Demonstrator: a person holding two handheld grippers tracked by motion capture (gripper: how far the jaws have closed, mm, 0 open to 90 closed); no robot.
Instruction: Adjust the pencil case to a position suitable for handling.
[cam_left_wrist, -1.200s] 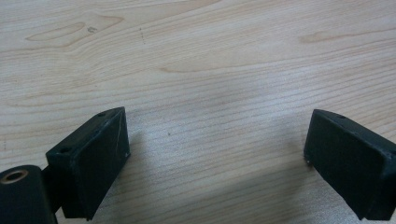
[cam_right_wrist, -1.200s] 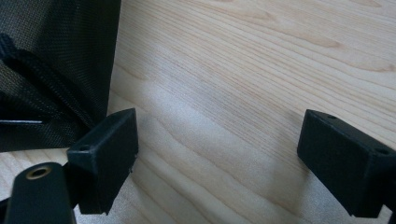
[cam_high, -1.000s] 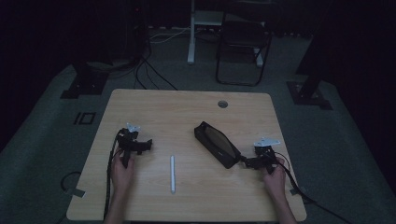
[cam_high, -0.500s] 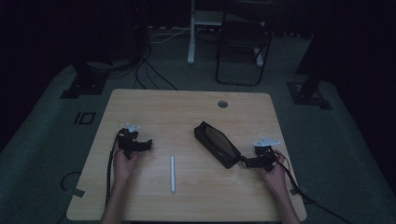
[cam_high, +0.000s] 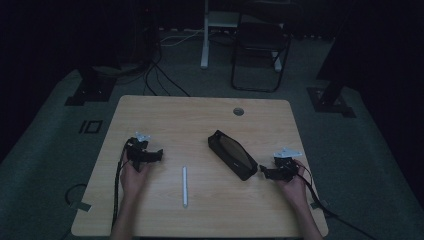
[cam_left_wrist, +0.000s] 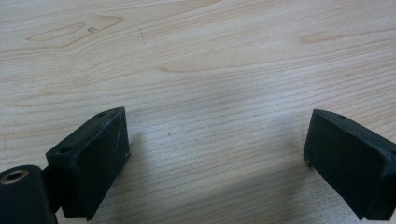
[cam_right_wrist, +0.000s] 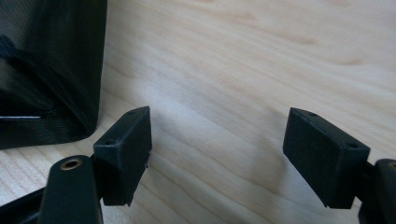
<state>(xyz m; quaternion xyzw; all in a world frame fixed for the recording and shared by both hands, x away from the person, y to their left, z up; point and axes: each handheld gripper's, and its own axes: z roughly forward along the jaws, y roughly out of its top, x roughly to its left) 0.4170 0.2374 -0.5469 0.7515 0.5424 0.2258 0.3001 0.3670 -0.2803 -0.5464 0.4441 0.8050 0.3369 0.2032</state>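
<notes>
Both released — right gripper (cam_high: 264, 171) just beside black pouch (cam_high: 233, 154), left gripper (cam_high: 159, 154) over bare bench (cam_high: 200, 115), white pen (cam_high: 184, 186) between.

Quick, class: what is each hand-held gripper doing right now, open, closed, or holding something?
Left hand-held gripper: open, holding nothing, over bare table.
Right hand-held gripper: open, holding nothing, beside the black pouch.

Black mesh pouch (cam_high: 233, 155), white pen (cam_high: 184, 186), light wood-grain table (cam_high: 175, 115), black tongs (cam_high: 159, 154).
</notes>
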